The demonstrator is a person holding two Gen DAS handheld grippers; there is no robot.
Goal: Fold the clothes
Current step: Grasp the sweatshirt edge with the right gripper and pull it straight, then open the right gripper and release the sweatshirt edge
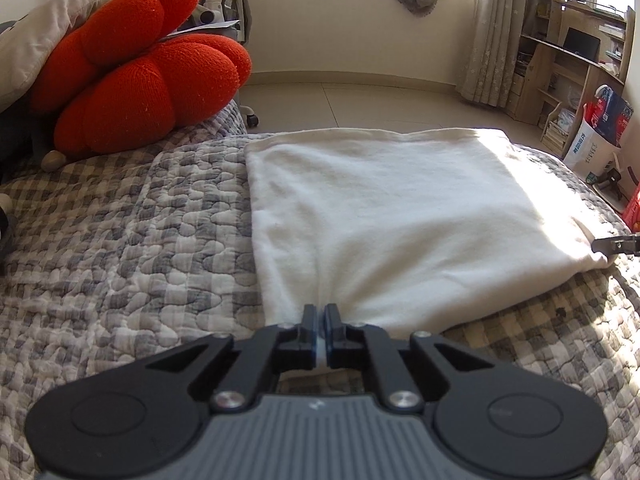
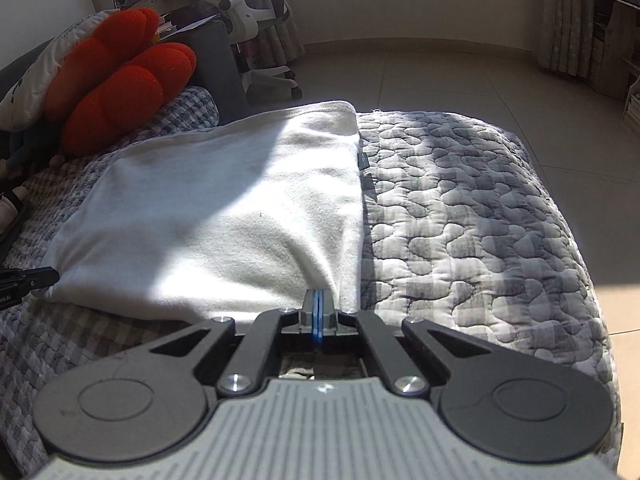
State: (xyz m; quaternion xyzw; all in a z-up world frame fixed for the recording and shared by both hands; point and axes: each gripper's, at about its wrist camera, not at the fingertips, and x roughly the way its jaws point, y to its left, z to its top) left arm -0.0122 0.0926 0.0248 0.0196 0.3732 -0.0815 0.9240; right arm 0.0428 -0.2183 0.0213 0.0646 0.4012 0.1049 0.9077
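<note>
Tools both pinched onto near edge of white garment point(image 1: 400, 216), left tool point(image 1: 319, 312) and right tool point(image 2: 318, 300), ready to lift and fold over on bed point(image 1: 120, 240).

A white fleecy garment point(image 1: 400, 216) lay folded into a rough rectangle, flat on the grey-and-white checked quilt point(image 1: 120, 248) of the bed, its far edge close to the quilt's far border and its surface mostly smooth with shallow creases. Sunlight fell across part of it, leaving the rest in shade, and a small dark label showed at its right edge in the right wrist view. Along the near edge the cloth was drawn up into small puckers at two places, near the left corner and near the right corner.
</note>
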